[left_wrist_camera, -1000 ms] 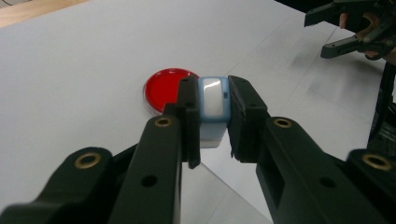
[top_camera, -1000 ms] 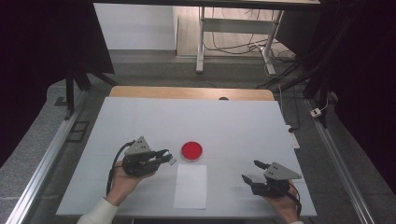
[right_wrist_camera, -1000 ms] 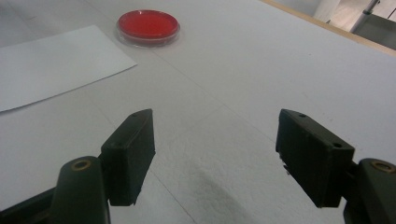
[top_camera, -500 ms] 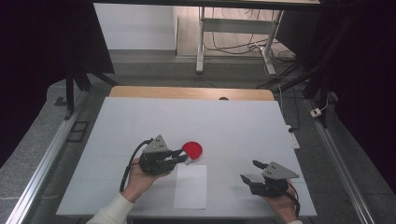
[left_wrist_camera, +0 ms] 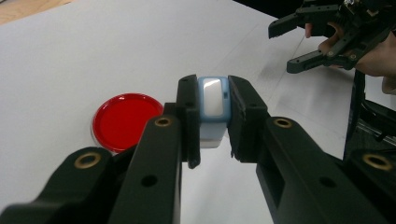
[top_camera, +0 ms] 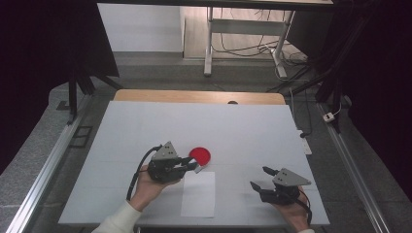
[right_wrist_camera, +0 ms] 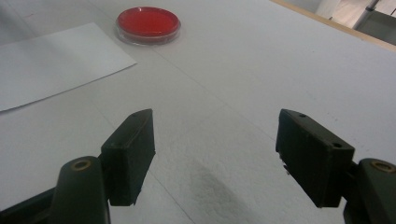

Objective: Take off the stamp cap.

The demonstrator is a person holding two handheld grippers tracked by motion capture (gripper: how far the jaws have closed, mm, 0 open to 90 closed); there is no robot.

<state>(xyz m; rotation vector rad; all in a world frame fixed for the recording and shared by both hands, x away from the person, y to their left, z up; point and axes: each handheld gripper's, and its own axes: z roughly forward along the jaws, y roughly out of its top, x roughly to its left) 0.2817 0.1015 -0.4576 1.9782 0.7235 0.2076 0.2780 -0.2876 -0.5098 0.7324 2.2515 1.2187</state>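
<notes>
High view: the left tongs (top_camera: 193, 165) sit just at the near-left edge of a red dish (top_camera: 200, 155) on the white counter (top_camera: 145, 126), held level in the person's left hand (top_camera: 145, 187). They are clamped on a small blue-and-white block (left_wrist_camera: 213, 105) — in the left gripper view it stands upright between the two black pads, pressed from both sides, its pale face catching the light. The block hangs above the counter, with the red dish (left_wrist_camera: 125, 120) lying to the left of it in that view.

A white sheet of paper (top_camera: 199, 193) lies flat on the counter just near of the dish, beside the left hand.

The right tongs (top_camera: 260, 177) rest well apart to the right, in the person's right hand (top_camera: 291, 211), pointing toward the left. Their jaws stand wide with nothing between them — the right gripper view shows bare counter in the gap, and the dish (right_wrist_camera: 148, 24) and a corner of the paper (right_wrist_camera: 51, 60) farther off.
</notes>
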